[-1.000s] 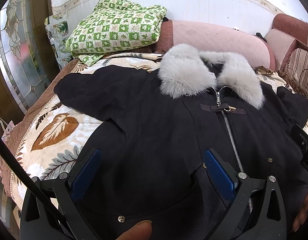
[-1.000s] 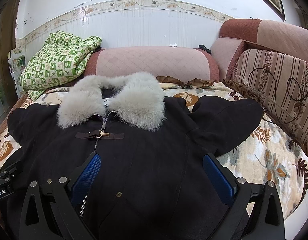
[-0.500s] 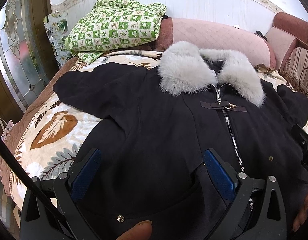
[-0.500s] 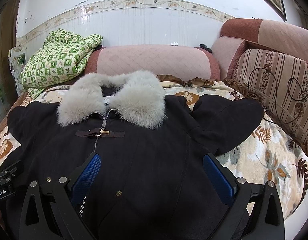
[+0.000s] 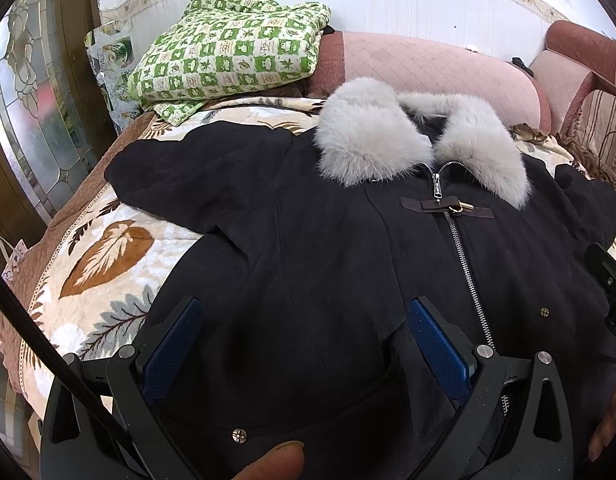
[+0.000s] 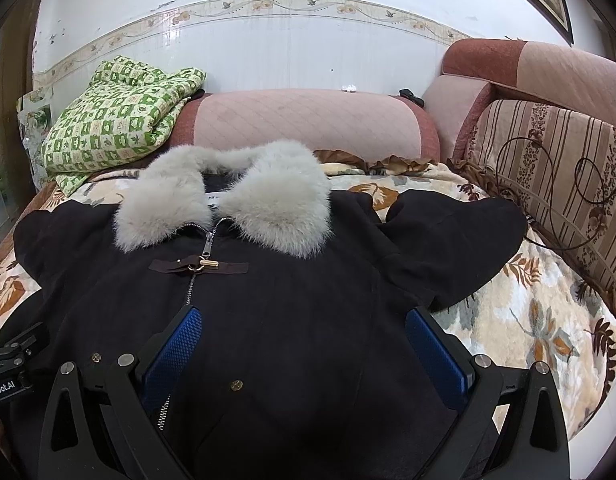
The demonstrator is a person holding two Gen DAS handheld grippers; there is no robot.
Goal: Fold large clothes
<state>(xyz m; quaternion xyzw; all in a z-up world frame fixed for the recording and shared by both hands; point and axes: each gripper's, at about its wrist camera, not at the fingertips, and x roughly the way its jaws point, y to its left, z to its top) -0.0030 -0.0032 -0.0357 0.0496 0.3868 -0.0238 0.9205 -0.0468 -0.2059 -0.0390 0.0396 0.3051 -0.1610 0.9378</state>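
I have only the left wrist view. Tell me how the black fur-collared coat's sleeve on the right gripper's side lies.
Observer: That sleeve of the black coat lies spread out flat on the leaf-patterned blanket. Its end points toward the striped cushion. I cannot tell whether they touch.
Operator: Report the right gripper's state.
Observer: The right gripper is open, its blue pads wide apart over the coat's front, holding nothing.
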